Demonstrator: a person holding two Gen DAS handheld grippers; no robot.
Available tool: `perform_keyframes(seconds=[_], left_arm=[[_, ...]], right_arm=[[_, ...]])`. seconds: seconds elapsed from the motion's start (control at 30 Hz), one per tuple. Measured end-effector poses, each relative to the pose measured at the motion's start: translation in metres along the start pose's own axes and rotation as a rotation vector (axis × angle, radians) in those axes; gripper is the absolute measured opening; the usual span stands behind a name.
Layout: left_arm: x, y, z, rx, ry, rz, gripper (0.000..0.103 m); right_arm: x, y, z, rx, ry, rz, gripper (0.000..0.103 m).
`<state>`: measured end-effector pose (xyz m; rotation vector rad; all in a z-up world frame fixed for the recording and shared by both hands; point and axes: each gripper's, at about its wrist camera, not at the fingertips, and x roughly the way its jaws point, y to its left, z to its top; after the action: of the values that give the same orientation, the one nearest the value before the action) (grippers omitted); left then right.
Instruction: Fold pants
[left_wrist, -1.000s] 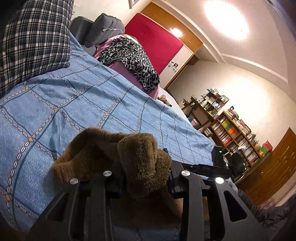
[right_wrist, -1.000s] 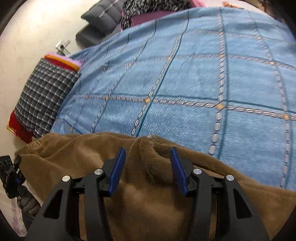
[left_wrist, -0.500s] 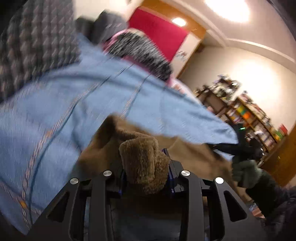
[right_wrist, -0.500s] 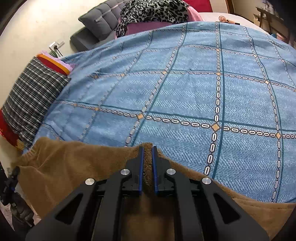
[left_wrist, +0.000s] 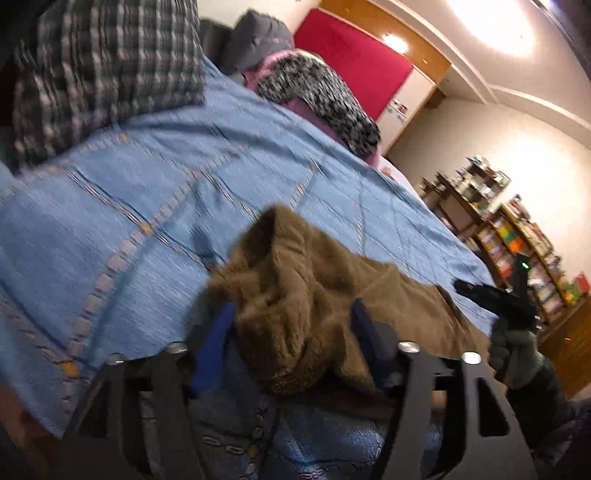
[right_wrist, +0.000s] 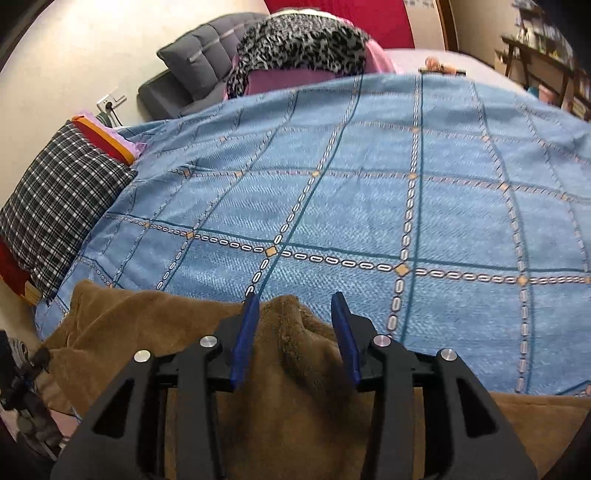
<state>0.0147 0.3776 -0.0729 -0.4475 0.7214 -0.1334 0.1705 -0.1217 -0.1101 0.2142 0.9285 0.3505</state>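
Pants (right_wrist: 295, 406) of brown fleece lie along the near edge of a bed (right_wrist: 369, 206), spread over its blue bedspread with a grid of chain-patterned lines. One bunched end of the garment rises in a rumpled mound between the fingers of the left gripper (left_wrist: 291, 325); the blue-padded jaws stand apart on either side of the fabric, released rather than clamped. From that mound the cloth runs flat across the bedspread toward the right side of the left wrist view, where the other gripper and a gloved hand (left_wrist: 513, 350) holding it appear at the bed's edge. In the right wrist view, the right gripper (right_wrist: 295, 332) hovers over a raised fold of the same fleece, its blue pads spread wide with the fold between them, not pinching it. A plaid pillow (right_wrist: 62, 218) sits at the left edge of the bed, resting on red and purple bedding. A leopard-print throw (right_wrist: 303, 44) drapes over pink fabric at the far end, beside a grey cushion (right_wrist: 199, 59). Bookshelves (left_wrist: 517, 243) line the far wall, blurred in the left wrist view
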Motion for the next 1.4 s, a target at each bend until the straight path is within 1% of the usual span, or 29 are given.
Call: perform_keyframes(seconds=[0.1,0.13,0.23,0.33,0.43,0.53,0.63,0.8,0.9,1.0,1.13,1.27,1.4], left_arm=[[-0.015,-0.005,0.008,-0.013,-0.043,0.032,0.069],[-0.017,-0.011,0.009,-0.002,-0.049,0.033,0.069],[-0.016,-0.036,0.014,0.054,-0.054,0.001,0.069],[0.0,-0.067,0.012,0.101,-0.035,-0.06,0.07],[0.024,-0.091,0.005,0.141,0.007,-0.1,0.07],[0.049,-0.099,-0.004,0.121,0.057,-0.118,0.07],[0.063,-0.101,-0.012,0.104,0.074,-0.102,0.07],[0.081,-0.094,-0.028,0.104,0.109,-0.045,0.07],[0.085,-0.098,-0.032,0.127,0.119,-0.009,0.07],[0.087,-0.105,-0.03,0.122,0.13,0.028,0.07],[0.085,-0.123,-0.026,0.107,0.123,0.022,0.072],[0.091,-0.166,-0.03,0.173,0.123,-0.007,0.072],[0.102,-0.216,-0.043,0.232,0.155,-0.084,0.073]], right_arm=[[-0.012,0.0,-0.011,0.008,-0.004,0.02,0.042],[-0.014,0.001,-0.014,0.006,-0.002,0.023,0.042],[-0.021,0.006,-0.029,-0.007,0.015,0.031,0.042],[-0.03,0.008,-0.043,-0.019,0.009,0.017,0.042],[-0.04,0.003,-0.055,-0.016,0.01,0.004,0.042],[-0.049,-0.007,-0.067,0.001,0.019,-0.011,0.042],[-0.055,-0.017,-0.079,0.012,0.022,-0.037,0.042],[-0.05,-0.042,-0.092,0.06,0.052,-0.074,0.042],[-0.046,-0.054,-0.099,0.087,0.067,-0.058,0.042],[-0.054,-0.056,-0.101,0.088,0.046,-0.055,0.042],[-0.077,-0.072,-0.104,0.134,-0.008,-0.054,0.042],[-0.108,-0.1,-0.11,0.2,-0.07,-0.082,0.042],[-0.155,-0.145,-0.133,0.311,-0.149,-0.139,0.042]])
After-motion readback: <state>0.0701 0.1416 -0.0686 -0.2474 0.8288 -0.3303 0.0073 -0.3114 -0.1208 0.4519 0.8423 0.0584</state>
